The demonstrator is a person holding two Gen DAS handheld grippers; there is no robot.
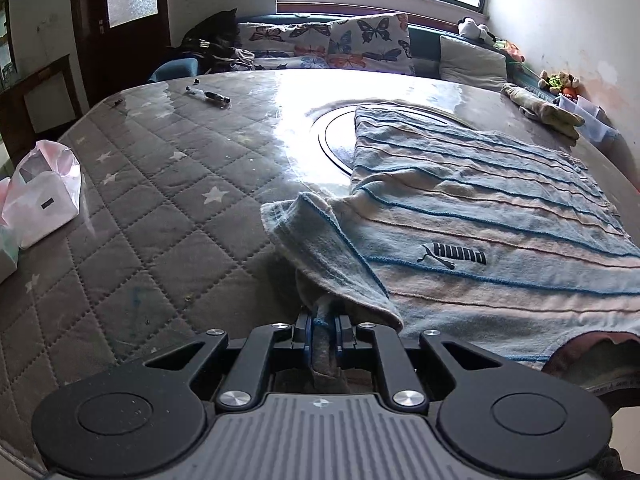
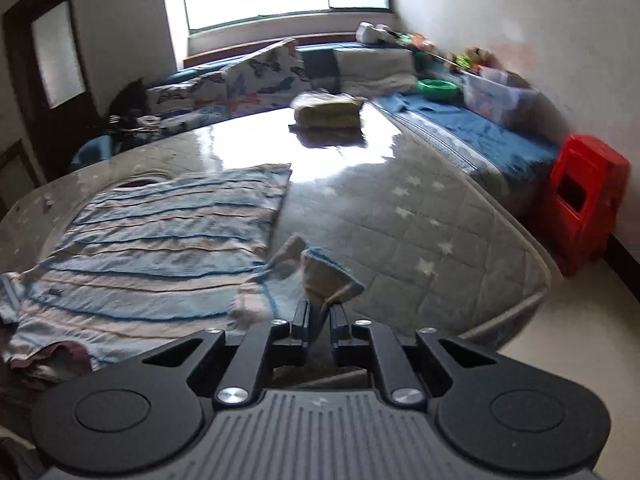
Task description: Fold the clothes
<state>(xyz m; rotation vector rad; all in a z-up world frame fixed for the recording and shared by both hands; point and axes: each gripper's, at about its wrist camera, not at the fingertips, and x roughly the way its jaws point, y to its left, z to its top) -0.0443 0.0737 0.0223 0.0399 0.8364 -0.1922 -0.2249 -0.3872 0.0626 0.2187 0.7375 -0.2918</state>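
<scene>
Across the quilted grey tabletop (image 1: 132,216) lies a striped blue-and-pink shirt (image 1: 480,208), spread flat, hem toward the far side. Chest logo reads "PUMA", seen upside down, beside a leaping-cat mark. Left tongs (image 1: 323,326) pinch the left sleeve (image 1: 320,240) at the near edge. Right tongs (image 2: 319,318) clamp the right sleeve (image 2: 316,276), lifted clear of the surface. Folded cloth (image 2: 326,114) sits far off. Marker pen (image 1: 208,95) at far left; writing unreadable.

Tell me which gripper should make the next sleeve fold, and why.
Probably left. The left gripper is shut on the sleeve of the striped shirt, sharply seen beside the body. The right gripper also pinches a sleeve, but its view is blurred.
</scene>
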